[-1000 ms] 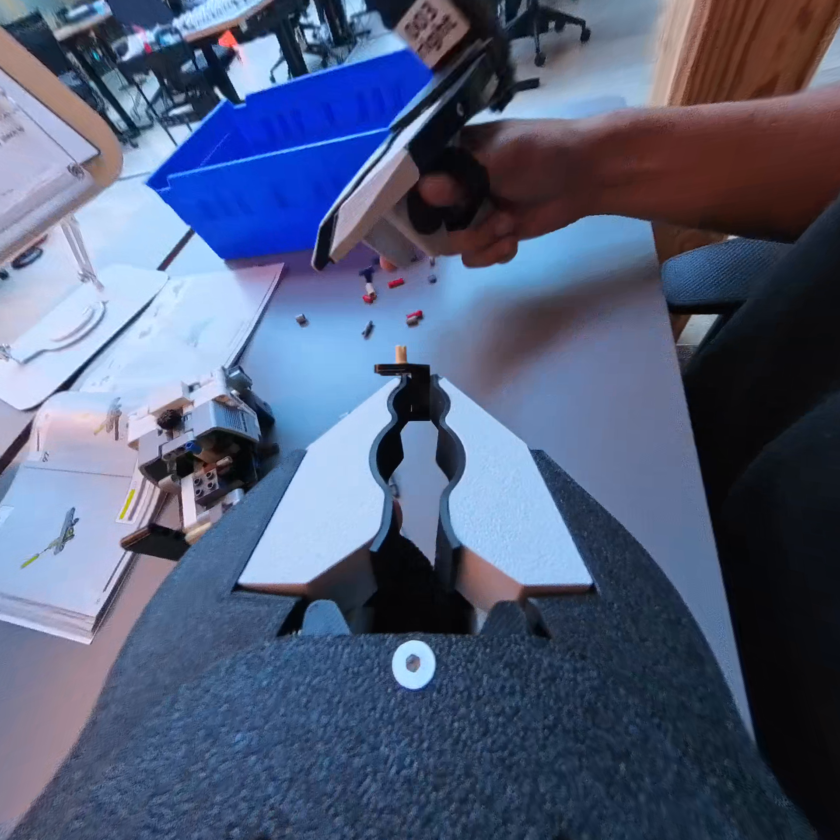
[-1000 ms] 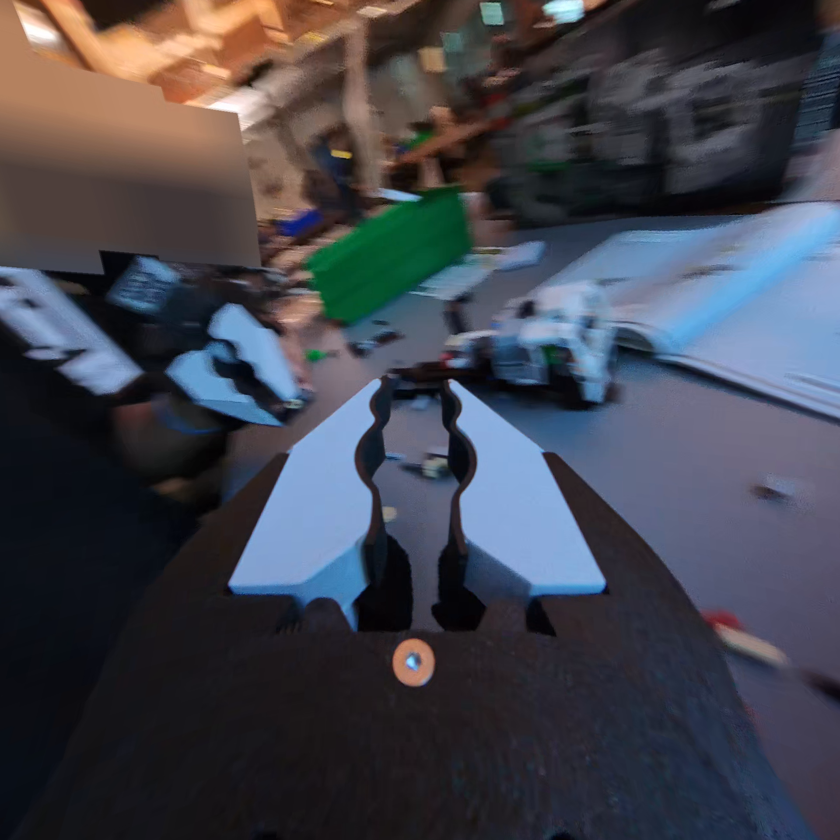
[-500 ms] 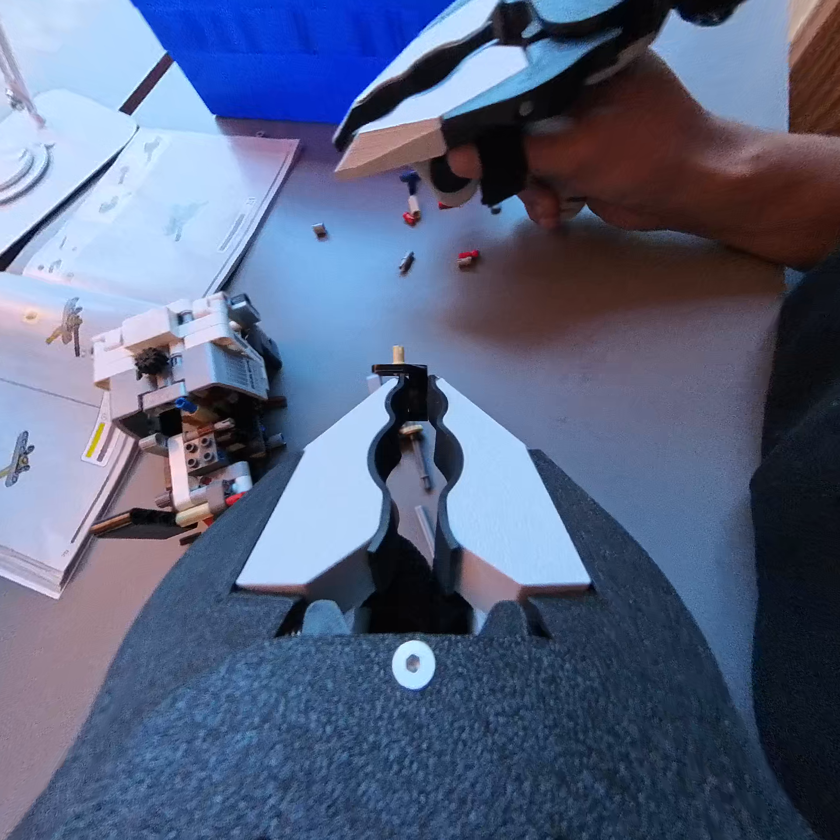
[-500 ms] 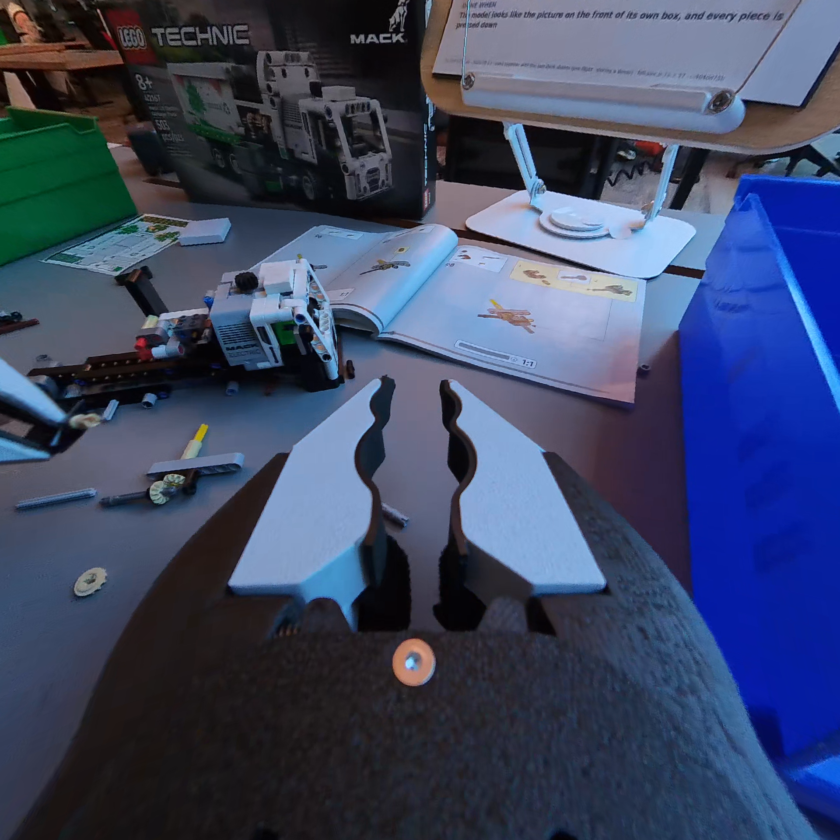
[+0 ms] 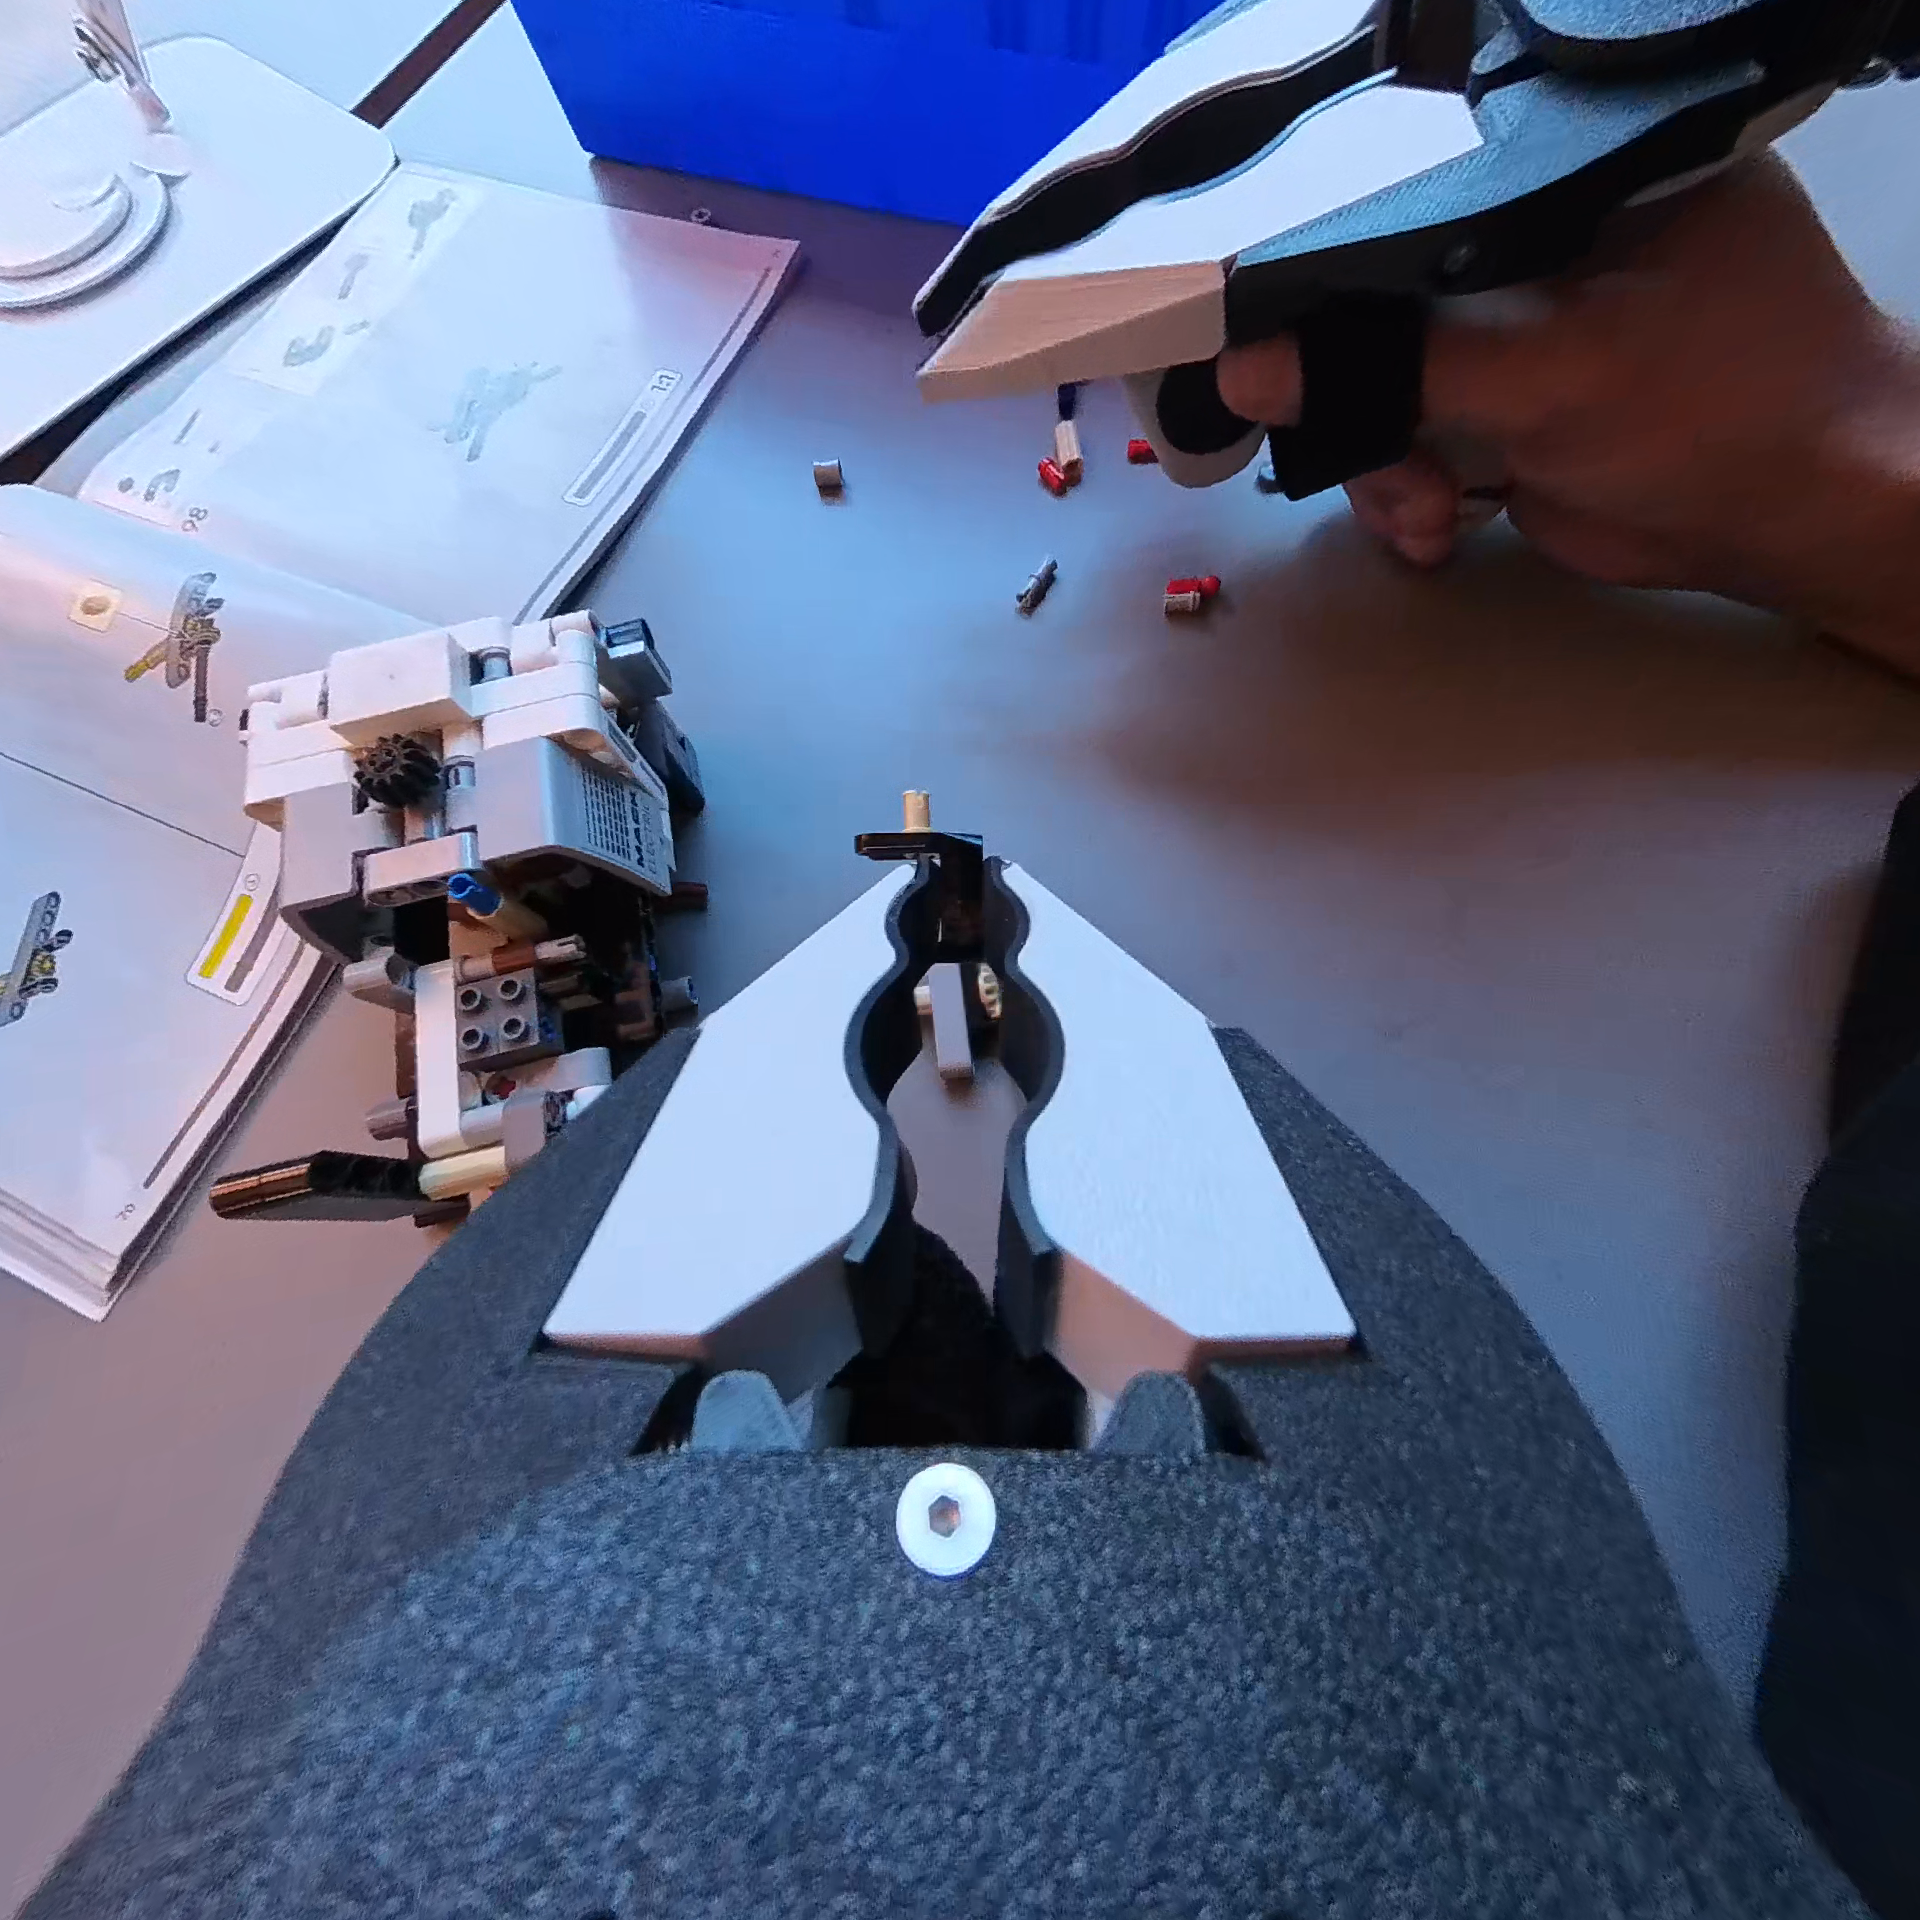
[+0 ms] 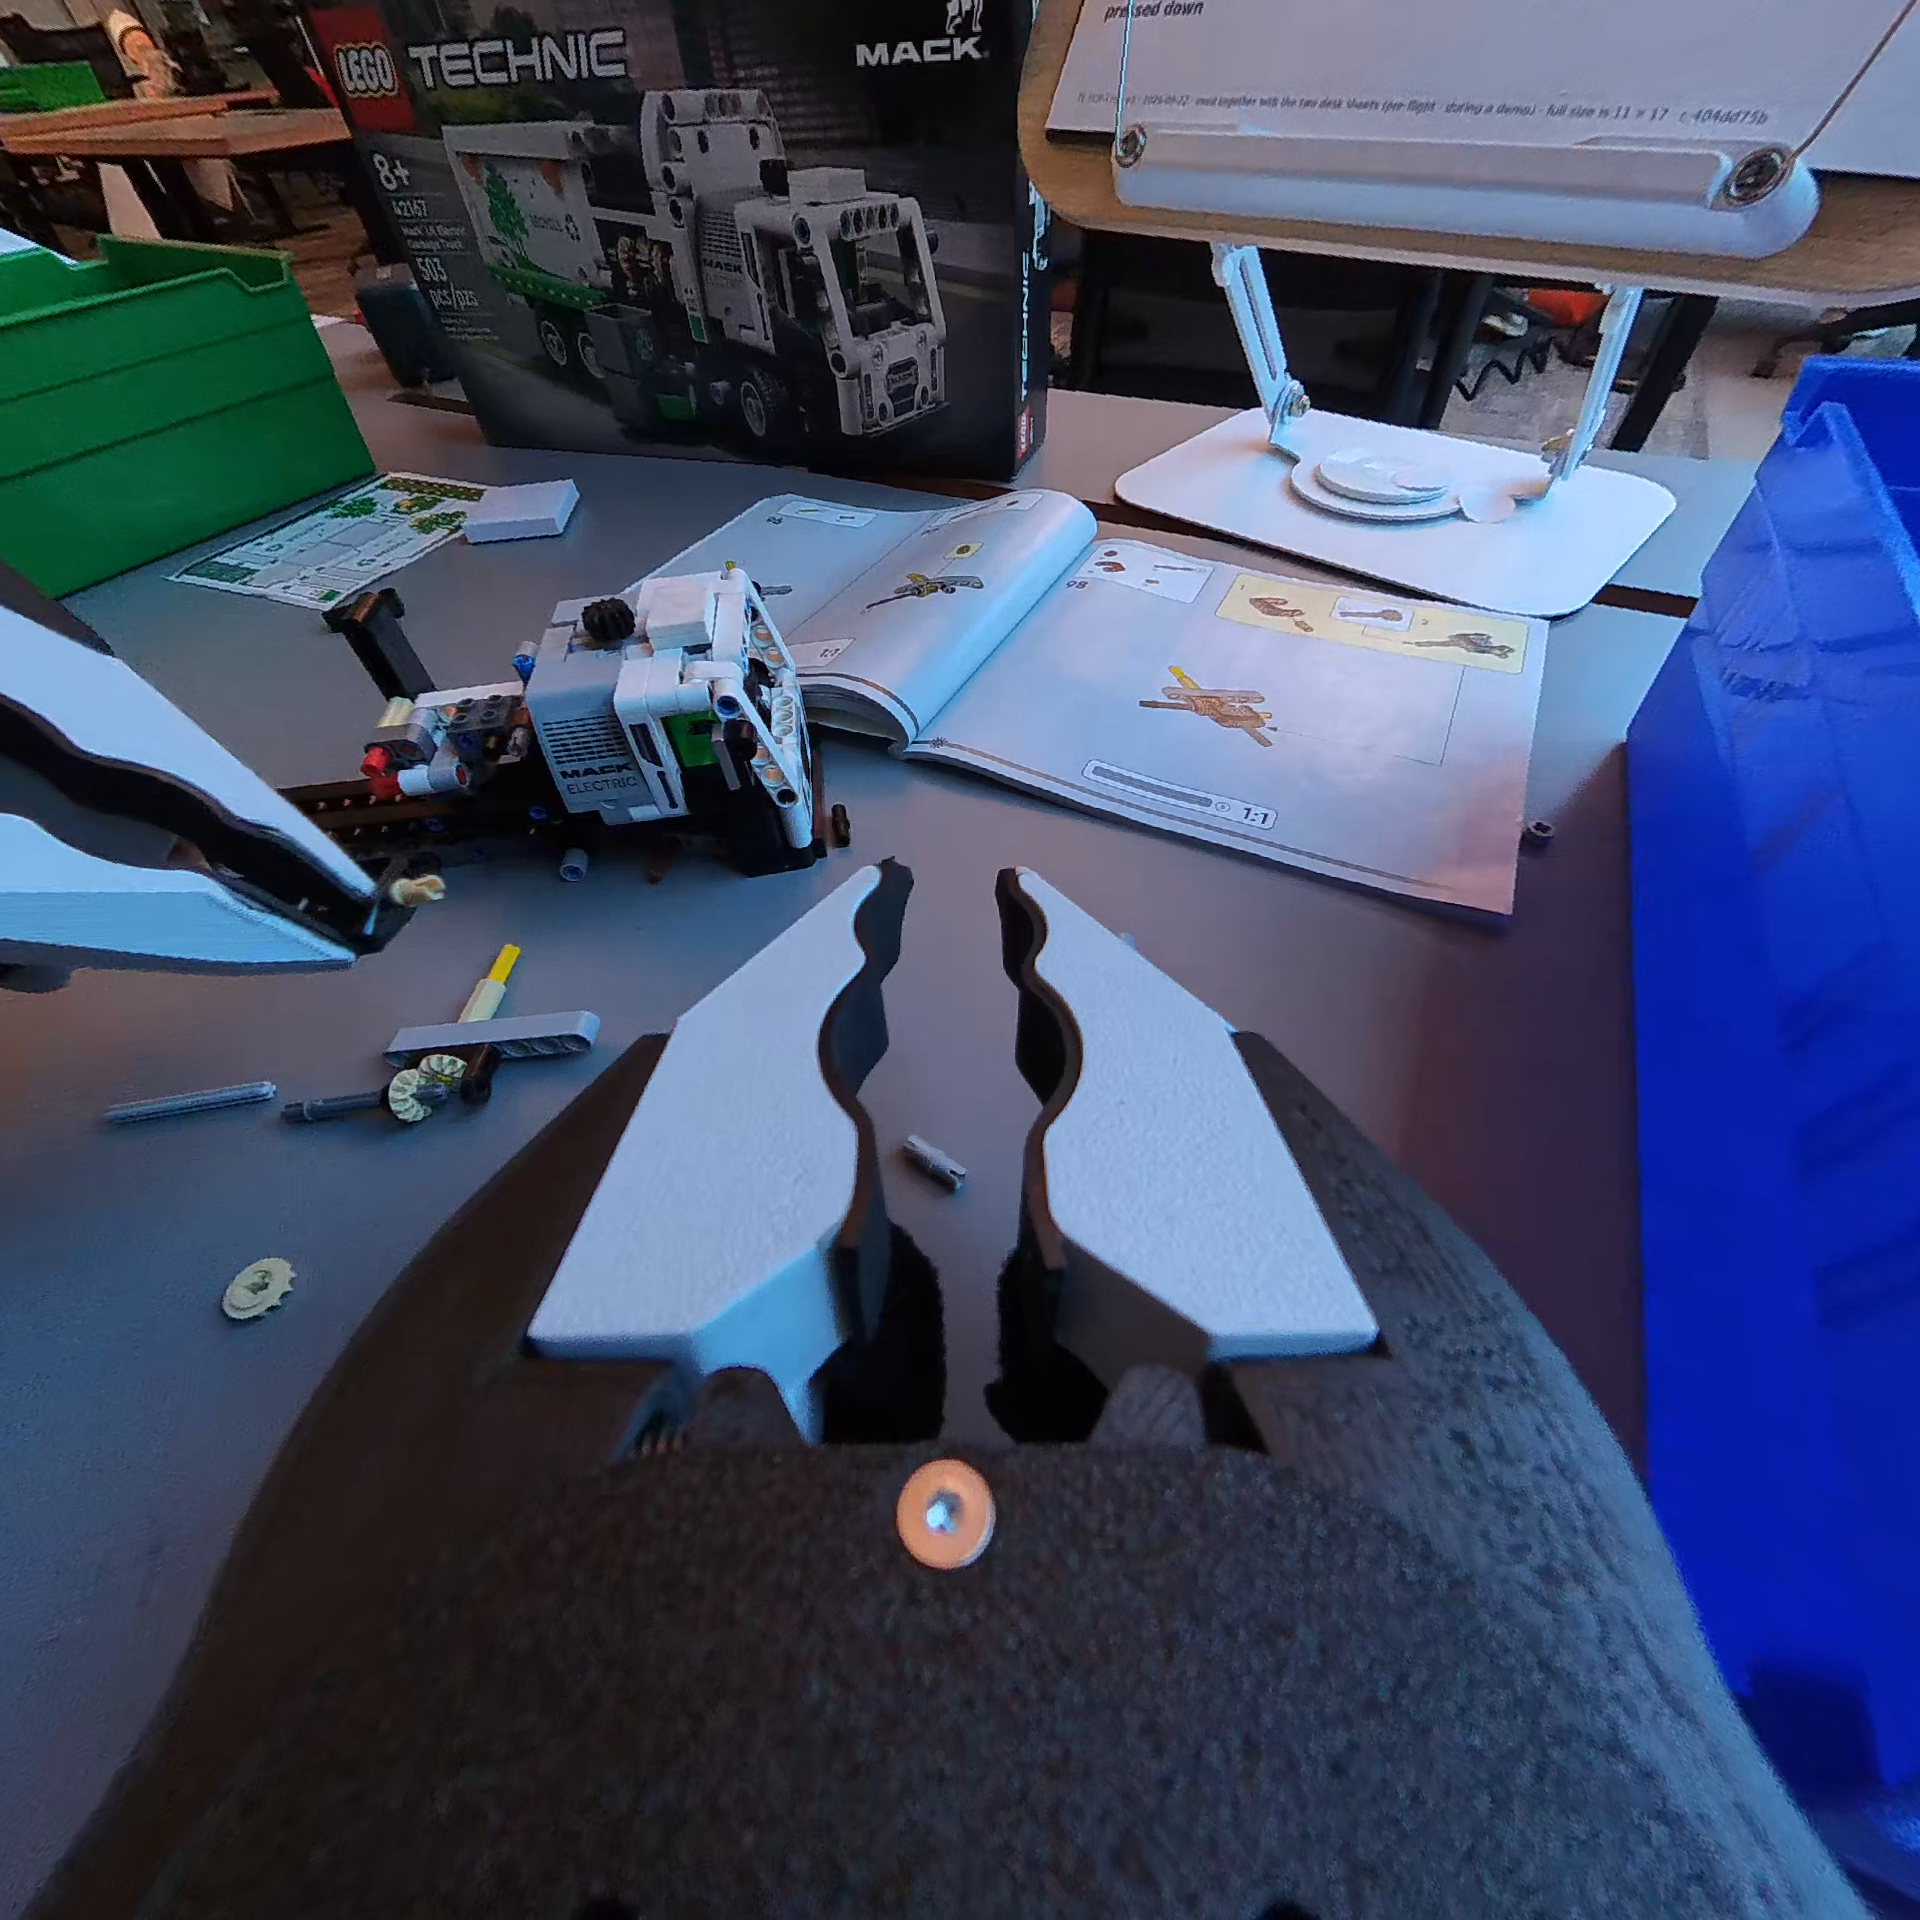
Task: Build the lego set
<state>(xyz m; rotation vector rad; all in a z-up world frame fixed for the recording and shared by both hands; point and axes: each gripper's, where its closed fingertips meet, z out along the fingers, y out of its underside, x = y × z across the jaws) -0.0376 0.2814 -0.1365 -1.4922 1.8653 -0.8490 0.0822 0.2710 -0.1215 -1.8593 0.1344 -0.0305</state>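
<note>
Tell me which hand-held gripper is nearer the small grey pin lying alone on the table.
Right. The right hand-held gripper hangs open directly above the grey pin, which shows between its fingers. The left hand-held gripper is off to the side, clamping a black piece.

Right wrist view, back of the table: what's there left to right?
Green bin → set box → white stand → blue bin.

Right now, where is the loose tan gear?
In the right wrist view, the tan gear lies alone on the table's left side, nearer than the grey rod.
</note>
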